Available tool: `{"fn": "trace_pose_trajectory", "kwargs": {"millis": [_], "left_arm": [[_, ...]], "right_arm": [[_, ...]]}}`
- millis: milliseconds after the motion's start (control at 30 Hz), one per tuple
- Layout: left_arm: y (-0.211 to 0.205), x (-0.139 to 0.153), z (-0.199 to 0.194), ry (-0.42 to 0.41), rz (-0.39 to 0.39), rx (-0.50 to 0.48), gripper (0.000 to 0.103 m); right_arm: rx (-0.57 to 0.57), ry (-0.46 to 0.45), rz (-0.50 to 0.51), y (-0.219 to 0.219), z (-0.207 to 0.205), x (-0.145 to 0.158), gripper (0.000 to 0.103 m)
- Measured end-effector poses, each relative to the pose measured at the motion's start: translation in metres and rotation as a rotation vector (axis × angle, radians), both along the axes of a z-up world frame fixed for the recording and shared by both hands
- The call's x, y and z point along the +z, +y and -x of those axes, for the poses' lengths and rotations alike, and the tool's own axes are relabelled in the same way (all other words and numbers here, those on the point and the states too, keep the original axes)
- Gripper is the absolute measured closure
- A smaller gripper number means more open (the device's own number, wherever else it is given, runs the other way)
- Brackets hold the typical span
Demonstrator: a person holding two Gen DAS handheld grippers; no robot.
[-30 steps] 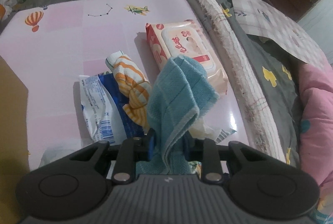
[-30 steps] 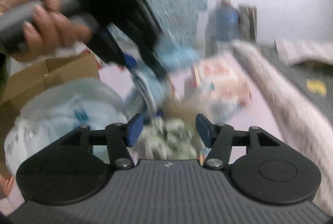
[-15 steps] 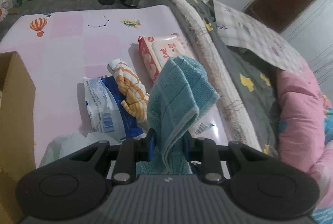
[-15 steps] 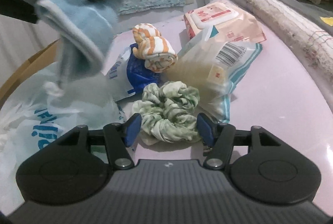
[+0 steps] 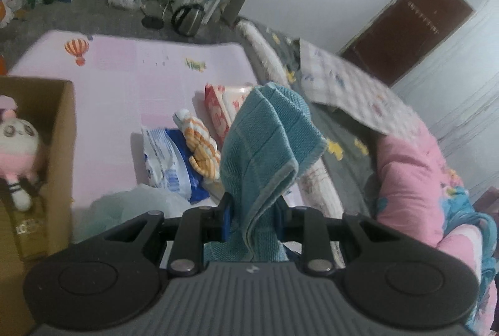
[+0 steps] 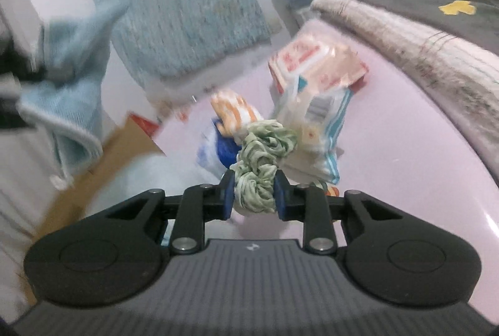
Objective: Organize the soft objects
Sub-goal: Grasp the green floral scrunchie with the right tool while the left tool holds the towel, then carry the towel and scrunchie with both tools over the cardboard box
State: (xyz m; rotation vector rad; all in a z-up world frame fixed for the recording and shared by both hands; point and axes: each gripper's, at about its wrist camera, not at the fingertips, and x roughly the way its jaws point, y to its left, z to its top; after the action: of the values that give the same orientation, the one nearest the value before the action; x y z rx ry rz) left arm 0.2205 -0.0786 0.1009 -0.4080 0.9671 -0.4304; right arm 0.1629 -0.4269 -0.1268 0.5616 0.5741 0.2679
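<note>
Gripper (image 6: 253, 195) in your right hand has just been closing and now pinches the green scrunchie (image 6: 260, 161) off the pink tabletop (image 6: 405, 155), cardboard box (image 6: 103, 155) lying to its left, while your left gripper (image 5: 253, 217) clamps the blue towel (image 5: 268, 142).

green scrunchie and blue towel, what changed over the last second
The right gripper has just been closing and is now shut on the crumpled green fabric scrunchie, which lay between open jaws before. The left gripper carried the folded blue terry towel up and toward the brown cardboard box, now in view. Unchanged: the left grip, the orange-striped rolled cloth and the pink wipes pack.
</note>
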Motion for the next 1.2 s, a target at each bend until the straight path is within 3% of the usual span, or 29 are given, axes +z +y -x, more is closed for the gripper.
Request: {"fn": "trace_pose_trajectory", "kwargs": {"millis": [200,400,533,700,833,1033,1200], "left_arm": [[0.055,0.03,0.042,-0.083,0.047,0.076,0.076],[0.126,0.052,0.094,-0.159,0.04,0.206,0.076],[0.173,0.051,0.119,-0.174,0.029,0.302,0.076],[0.209,0.02,0.118,-0.086,0.007,0.362,0.076],[0.23,-0.024,0.099,0.039,-0.008,0.39,0.076],[0.255,-0.09,0.065,0.216,-0.062,0.428,0.076],[0.261,-0.126,0.044,0.312,-0.137,0.418,0.076]], "right_arm": [[-0.048,-0.074,-0.129,-0.018,0.036,0.027,0.079],[0.0,-0.169,-0.152,-0.003,0.065,0.06,0.079],[0.072,-0.213,-0.157,0.022,0.069,0.085,0.079],[0.173,-0.228,-0.182,0.062,0.067,0.104,0.079],[0.226,-0.209,-0.188,0.09,0.068,0.111,0.079],[0.31,-0.131,-0.194,0.129,0.062,0.114,0.079],[0.422,-0.03,-0.114,0.179,0.043,0.122,0.079]]}}
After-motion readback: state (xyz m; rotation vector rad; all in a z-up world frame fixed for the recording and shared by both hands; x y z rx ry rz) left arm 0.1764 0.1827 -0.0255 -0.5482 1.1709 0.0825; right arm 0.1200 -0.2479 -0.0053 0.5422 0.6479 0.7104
